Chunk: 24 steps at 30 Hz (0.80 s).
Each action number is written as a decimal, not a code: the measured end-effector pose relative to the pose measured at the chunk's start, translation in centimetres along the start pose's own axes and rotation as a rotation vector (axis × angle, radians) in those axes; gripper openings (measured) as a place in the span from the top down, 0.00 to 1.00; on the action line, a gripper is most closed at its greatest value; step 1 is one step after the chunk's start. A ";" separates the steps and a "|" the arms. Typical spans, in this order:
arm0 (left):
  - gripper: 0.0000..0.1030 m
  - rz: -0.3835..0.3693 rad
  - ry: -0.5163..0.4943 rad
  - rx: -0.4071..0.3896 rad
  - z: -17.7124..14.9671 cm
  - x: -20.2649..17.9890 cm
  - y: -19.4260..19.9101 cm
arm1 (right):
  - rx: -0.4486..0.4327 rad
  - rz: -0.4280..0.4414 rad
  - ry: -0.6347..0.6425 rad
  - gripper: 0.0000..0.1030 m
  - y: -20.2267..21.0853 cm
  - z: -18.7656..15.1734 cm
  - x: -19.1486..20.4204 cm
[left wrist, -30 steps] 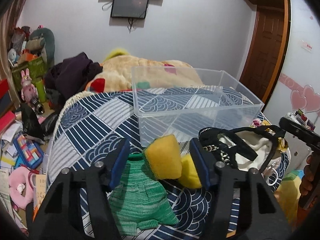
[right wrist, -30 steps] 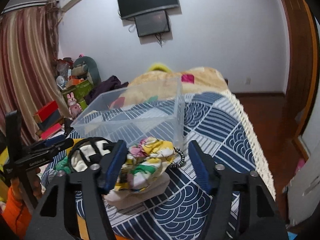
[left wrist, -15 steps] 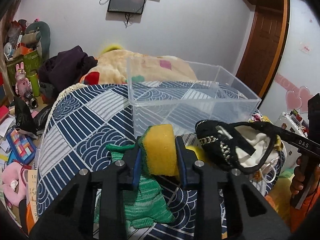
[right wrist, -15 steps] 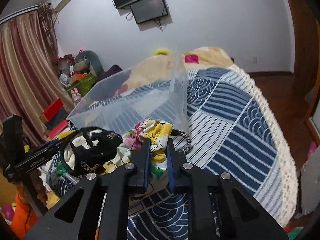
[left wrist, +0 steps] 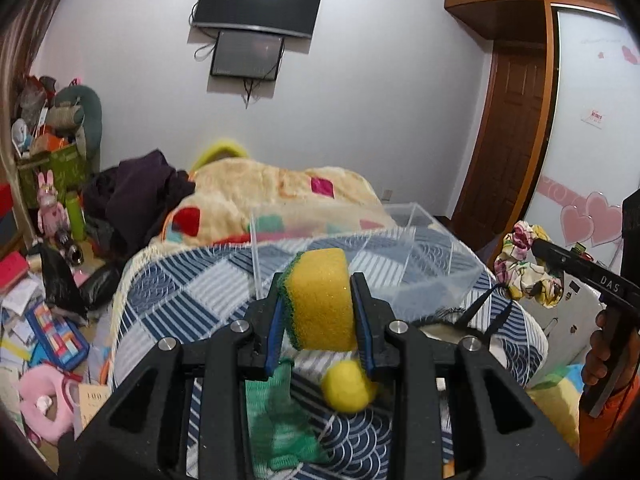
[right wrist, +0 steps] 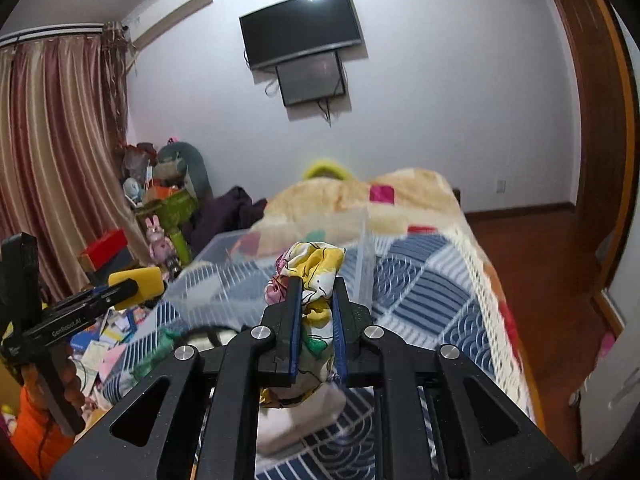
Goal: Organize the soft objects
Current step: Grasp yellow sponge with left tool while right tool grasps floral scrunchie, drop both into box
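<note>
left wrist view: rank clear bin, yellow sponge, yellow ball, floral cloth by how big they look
1. clear bin
2. yellow sponge, though nearness to the camera inflates it
3. floral cloth
4. yellow ball, close to the cloth

We count one clear plastic storage bin (left wrist: 424,264) on the bed, and around it one yellow sponge with a green scouring side (left wrist: 318,300), one small yellow fuzzy ball (left wrist: 347,386), one green knitted cloth (left wrist: 276,420), one floral patterned fabric bundle (right wrist: 312,276) and one black-strapped bag (left wrist: 464,320). Behind the bin hang two dark wall screens (left wrist: 256,4).
</note>
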State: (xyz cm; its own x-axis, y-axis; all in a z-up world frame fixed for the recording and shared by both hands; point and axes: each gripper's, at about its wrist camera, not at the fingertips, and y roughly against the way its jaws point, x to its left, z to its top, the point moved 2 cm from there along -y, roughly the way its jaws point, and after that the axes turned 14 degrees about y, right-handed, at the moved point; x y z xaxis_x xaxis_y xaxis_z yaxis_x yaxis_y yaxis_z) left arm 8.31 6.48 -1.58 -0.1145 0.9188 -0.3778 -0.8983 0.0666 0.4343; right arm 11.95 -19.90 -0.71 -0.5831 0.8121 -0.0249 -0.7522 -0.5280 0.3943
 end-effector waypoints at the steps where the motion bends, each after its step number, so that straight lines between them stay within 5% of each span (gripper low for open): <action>1: 0.70 0.005 -0.009 -0.005 0.2 -0.2 -0.1 | -0.006 -0.003 0.005 0.88 -0.2 0.3 0.0; 11: 0.70 0.022 -0.062 0.043 2.3 -1.2 -4.0 | 0.019 -0.007 0.030 0.88 -4.9 2.9 0.2; 24: 0.70 0.088 -0.025 0.206 1.3 0.4 -11.6 | 0.243 0.015 0.094 0.88 -12.4 2.0 1.0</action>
State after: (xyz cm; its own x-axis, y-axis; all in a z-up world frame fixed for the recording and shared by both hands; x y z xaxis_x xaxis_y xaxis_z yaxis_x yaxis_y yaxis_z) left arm 19.25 6.56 -5.70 -0.1753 0.9339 -0.3115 -0.7792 0.0617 0.6237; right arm 21.30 -12.03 -3.75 -0.6280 0.7720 -0.0981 -0.6541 -0.4552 0.6041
